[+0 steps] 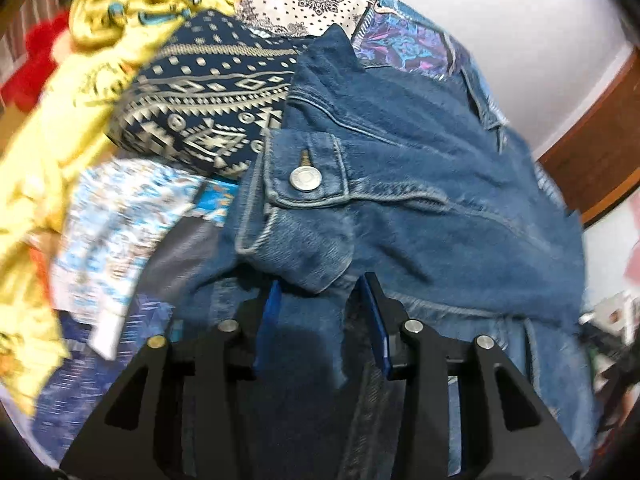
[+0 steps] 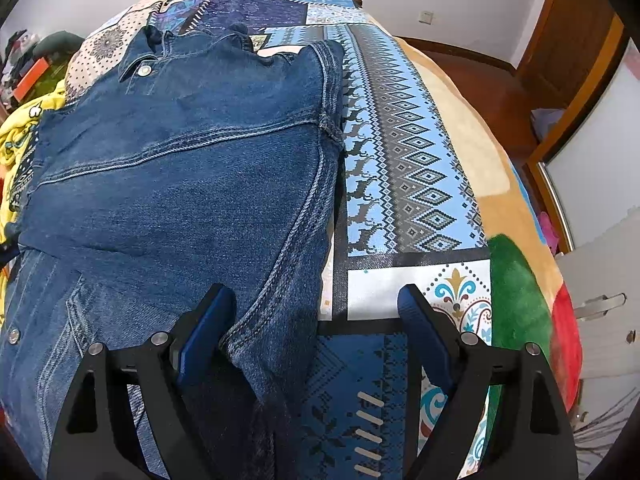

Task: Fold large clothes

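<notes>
A blue denim jacket (image 1: 420, 168) lies folded on the bed, with a buttoned cuff (image 1: 306, 180) laid across it. My left gripper (image 1: 322, 288) points down at it with its jaws partly apart. The cuff's corner sits between the blue pads (image 1: 272, 300) and they do not press on it. In the right wrist view the same jacket (image 2: 180, 152) fills the left half. My right gripper (image 2: 312, 292) stands wide open over the jacket's near right edge. Its left finger (image 2: 208, 320) is over the denim and the other finger is above the bed cover.
A yellow garment (image 1: 100, 40) and a navy patterned cloth (image 1: 208, 92) are heaped to the jacket's left. The patchwork bed cover (image 2: 408, 160) shows bare to its right, then a beige, green and red blanket (image 2: 516, 300). Beyond the bed edge are a wooden floor (image 2: 480, 76) and a white cabinet (image 2: 600, 300).
</notes>
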